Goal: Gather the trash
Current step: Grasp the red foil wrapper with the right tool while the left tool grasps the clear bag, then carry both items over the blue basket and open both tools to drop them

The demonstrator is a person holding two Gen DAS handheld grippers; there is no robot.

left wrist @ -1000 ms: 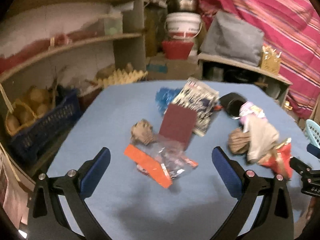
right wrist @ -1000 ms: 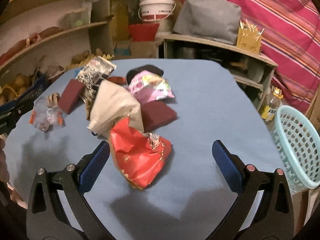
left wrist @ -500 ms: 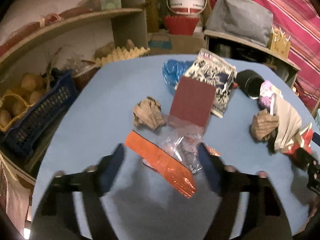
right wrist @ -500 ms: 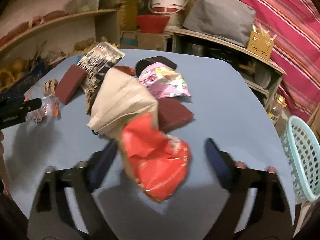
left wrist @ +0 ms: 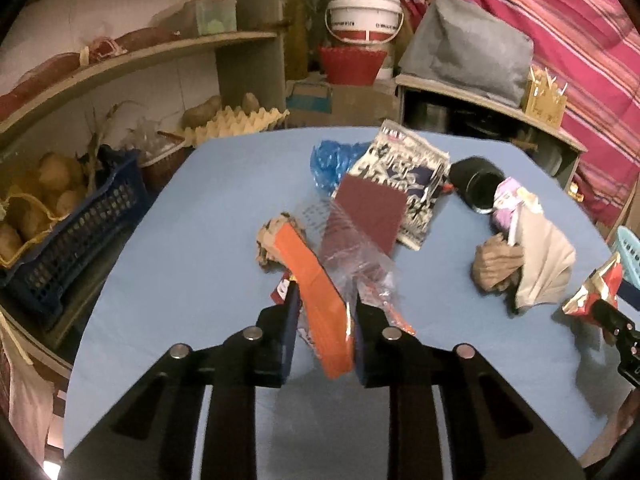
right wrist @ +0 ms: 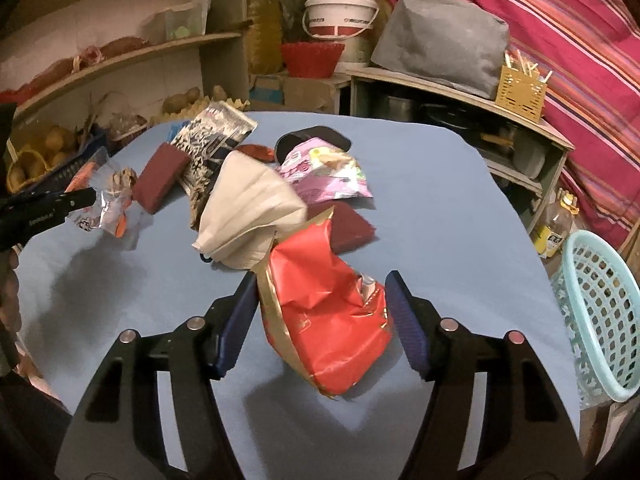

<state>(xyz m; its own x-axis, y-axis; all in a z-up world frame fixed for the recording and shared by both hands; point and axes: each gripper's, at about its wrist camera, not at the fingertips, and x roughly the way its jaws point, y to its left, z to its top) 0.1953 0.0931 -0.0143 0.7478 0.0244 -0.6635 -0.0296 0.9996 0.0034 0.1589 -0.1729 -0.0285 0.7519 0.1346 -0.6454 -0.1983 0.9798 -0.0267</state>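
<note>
Jaws just closing: left gripper (left wrist: 323,312) pinching orange wrapper (left wrist: 316,292) lengthwise, right gripper (right wrist: 320,312) around red bag (right wrist: 328,312).

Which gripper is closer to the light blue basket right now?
Right. The right gripper, closing around the red wrapper, has the light blue basket just off the table edge beside it. The left gripper, pinching the orange-and-clear wrapper, sits farther across the table.
</note>
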